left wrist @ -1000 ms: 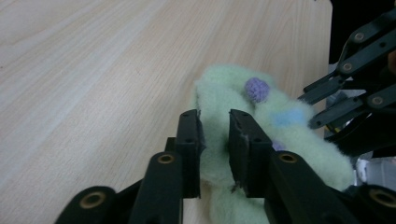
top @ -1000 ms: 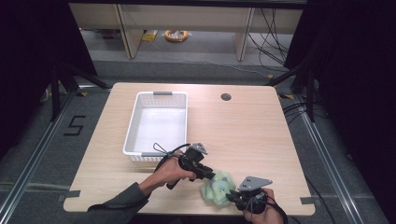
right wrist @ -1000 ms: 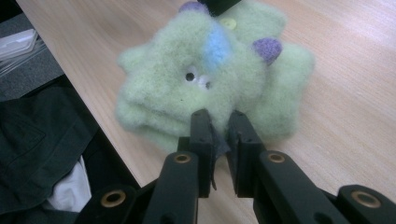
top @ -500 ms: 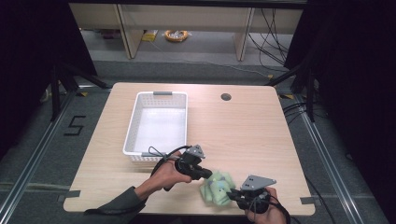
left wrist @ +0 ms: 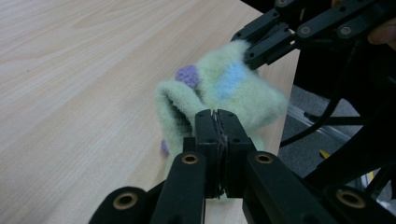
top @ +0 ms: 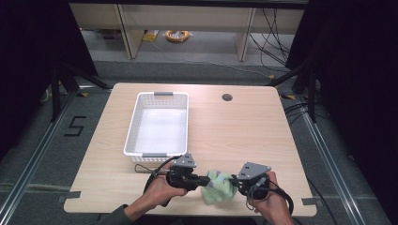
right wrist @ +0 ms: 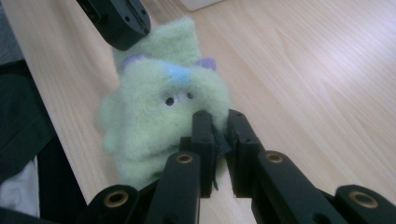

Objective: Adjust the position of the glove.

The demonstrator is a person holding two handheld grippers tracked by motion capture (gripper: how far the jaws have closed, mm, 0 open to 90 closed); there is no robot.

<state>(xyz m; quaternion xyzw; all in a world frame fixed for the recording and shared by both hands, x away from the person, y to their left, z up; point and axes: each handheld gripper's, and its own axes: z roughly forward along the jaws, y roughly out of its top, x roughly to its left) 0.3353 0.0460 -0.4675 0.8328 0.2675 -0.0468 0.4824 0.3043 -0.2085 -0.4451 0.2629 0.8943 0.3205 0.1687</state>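
Left gripper (left wrist: pixel 216 114), right gripper (right wrist: pixel 215 116) both clamp green plush toy (top: pixel 218 186) between them.

It looked like a lab recording bay: a bare wooden table (top: pixel 244 126) stood between black curtains, with metal floor rails (top: pixel 33 159) (a taped "5" (top: pixel 75 125) beside the left one), loose cables (top: pixel 277 28) and plain shelving (top: pixel 187 14) at the far side.

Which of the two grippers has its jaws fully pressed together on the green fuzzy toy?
The left gripper: its jaws meet flat on an edge of the green fuzzy toy. The right gripper also pinches it, but its jaws show a slight gap.
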